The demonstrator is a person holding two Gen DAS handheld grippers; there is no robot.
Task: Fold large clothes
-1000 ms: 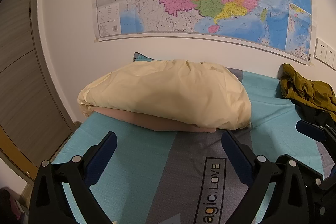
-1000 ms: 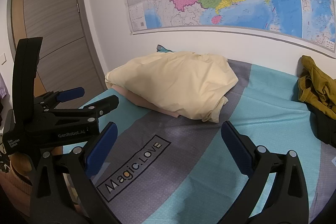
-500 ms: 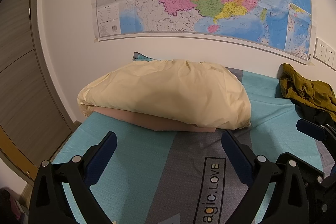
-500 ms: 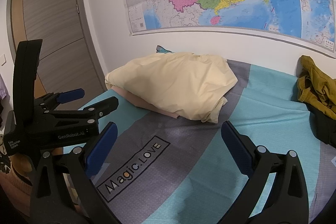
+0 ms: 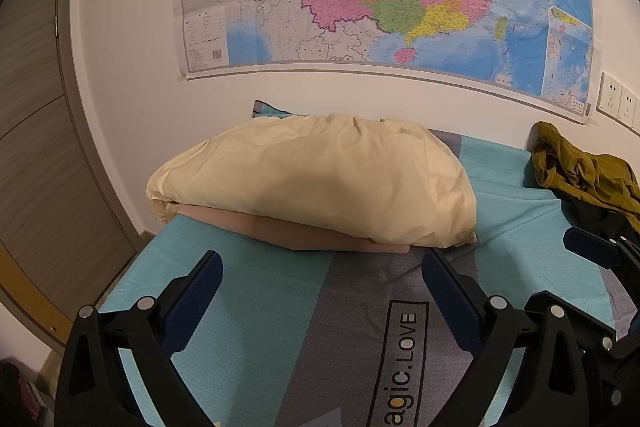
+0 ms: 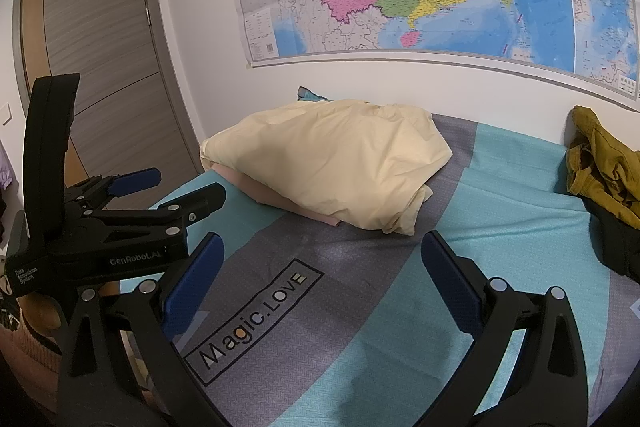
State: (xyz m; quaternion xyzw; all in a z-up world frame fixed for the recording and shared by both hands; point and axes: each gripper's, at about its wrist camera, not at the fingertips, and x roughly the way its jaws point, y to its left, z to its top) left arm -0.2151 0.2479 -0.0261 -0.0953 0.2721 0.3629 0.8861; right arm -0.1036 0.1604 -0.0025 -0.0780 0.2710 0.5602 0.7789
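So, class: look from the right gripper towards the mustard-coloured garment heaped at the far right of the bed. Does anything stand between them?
Nothing visible does. The right gripper hangs over bare bedsheet, jaws apart and empty. The mustard garment lies crumpled by the wall with open sheet leading to it. The cream pillow sits off to the left, outside that path.

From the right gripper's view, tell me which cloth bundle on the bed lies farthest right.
The olive-green garment, crumpled by the wall at the bed's right edge; the cream bundle sits centre-left.
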